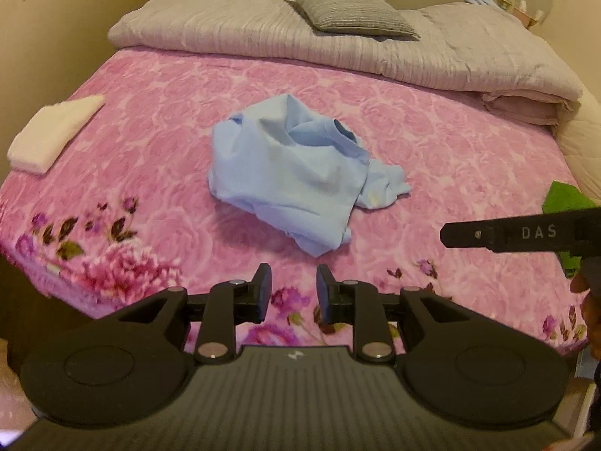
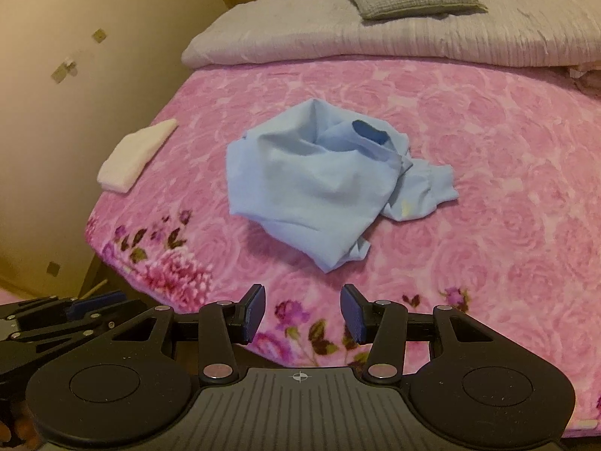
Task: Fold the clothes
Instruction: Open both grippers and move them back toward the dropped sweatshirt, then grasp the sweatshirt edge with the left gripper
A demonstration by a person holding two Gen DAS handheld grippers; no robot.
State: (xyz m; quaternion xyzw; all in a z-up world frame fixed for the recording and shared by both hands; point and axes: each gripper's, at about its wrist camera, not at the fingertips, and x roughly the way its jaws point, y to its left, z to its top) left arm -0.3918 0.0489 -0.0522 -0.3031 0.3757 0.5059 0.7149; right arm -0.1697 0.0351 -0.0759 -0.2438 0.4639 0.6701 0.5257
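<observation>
From my left claw (image 1: 293, 293) I look down over the near edge of the bed (image 1: 150, 143); its jaws stand apart with nothing between them, only the flowered border of the pink blanket (image 1: 450, 143) showing in the gap; my right claw (image 2: 302, 315) hangs the same way over that near edge, released and empty, its jaws a little wider; the light blue garment (image 1: 296, 173) lies ahead of both claws, towards the middle of the bed, apart from the fingertips and touched by neither; in the left view its nearest tip sits just beyond and slightly right of the gap, and in the right view the garment (image 2: 323, 184) points almost straight at the gap; it is crumpled in a loose heap, unfolded, with a raised ridge at the far side, a dark opening near the top right that may be the neck, and a bunched flap trailing off to the right with a small pale yellow mark on it; a folded white cloth (image 1: 52, 131) rests near the left edge of the bed, well apart from the garment; a grey quilt (image 1: 300, 45) and a grey pillow (image 1: 353, 11) lie along the far edge; something green (image 1: 563, 199) shows at the right edge behind the right claw's finger in the left view.
</observation>
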